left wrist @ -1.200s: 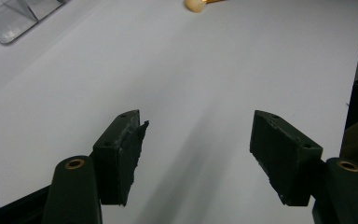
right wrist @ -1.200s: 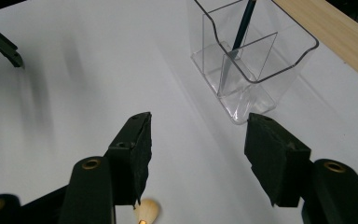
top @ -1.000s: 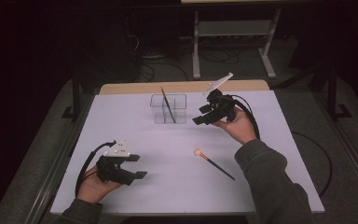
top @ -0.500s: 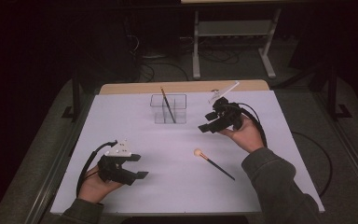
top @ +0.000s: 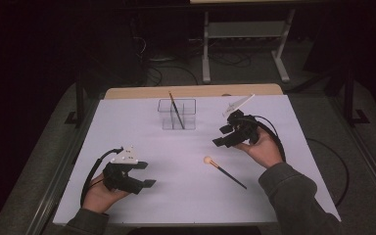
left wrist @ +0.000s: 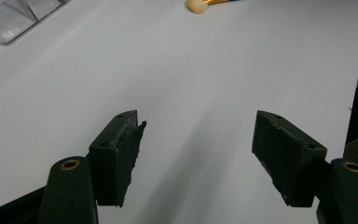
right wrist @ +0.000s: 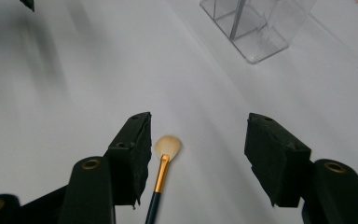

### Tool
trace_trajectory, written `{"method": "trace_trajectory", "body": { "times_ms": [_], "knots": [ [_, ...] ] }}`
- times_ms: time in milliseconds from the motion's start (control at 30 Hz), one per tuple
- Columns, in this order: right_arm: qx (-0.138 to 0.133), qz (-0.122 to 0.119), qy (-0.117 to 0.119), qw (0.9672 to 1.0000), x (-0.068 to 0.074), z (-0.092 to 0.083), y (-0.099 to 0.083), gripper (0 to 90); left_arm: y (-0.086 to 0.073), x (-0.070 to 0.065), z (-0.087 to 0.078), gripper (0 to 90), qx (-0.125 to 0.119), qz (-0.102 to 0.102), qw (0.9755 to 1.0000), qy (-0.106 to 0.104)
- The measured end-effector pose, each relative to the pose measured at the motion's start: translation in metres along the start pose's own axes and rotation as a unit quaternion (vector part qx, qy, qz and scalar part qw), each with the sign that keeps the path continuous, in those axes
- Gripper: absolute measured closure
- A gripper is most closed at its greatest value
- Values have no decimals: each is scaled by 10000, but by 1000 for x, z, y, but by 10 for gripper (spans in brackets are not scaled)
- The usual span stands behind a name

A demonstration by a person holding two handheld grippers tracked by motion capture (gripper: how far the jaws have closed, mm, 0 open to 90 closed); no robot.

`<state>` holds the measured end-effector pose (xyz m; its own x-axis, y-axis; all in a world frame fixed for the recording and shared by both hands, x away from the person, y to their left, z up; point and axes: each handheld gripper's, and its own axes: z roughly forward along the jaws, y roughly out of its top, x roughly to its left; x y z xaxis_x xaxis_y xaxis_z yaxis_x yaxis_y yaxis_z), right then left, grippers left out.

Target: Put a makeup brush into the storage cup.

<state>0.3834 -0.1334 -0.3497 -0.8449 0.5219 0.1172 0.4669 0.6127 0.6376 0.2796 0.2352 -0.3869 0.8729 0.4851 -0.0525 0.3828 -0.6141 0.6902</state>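
While upright, brush (top: 176, 110) (dark-handled) inside clear organizer (top: 188, 121)

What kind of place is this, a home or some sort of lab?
Probably a lab or recording workspace: a white-covered work table in a dark room, loose black cables on the grey carpet floor, and a white metal equipment stand behind.

no readable text, no labels, no brands, no numbers
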Motion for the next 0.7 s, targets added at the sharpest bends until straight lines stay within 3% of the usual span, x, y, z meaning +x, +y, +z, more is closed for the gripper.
{"method": "trace_trajectory", "body": {
  "times_ms": [200, 367, 700],
  "knots": [
    [63, 51, 21, 10000, 4, 2, -5, 401, 0, 1, -2, 312, -4, 62, 10000, 41],
    [88, 60, 24, 9999, 6, 4, -10, 405, -2, 0, -2, 309, -78, -36, 9999, 54],
    [235, 24, 88, 9997, 12, 14, -21, 411, -2, 1, -3, 307, -38, 3, 10000, 78]
  ]
}}
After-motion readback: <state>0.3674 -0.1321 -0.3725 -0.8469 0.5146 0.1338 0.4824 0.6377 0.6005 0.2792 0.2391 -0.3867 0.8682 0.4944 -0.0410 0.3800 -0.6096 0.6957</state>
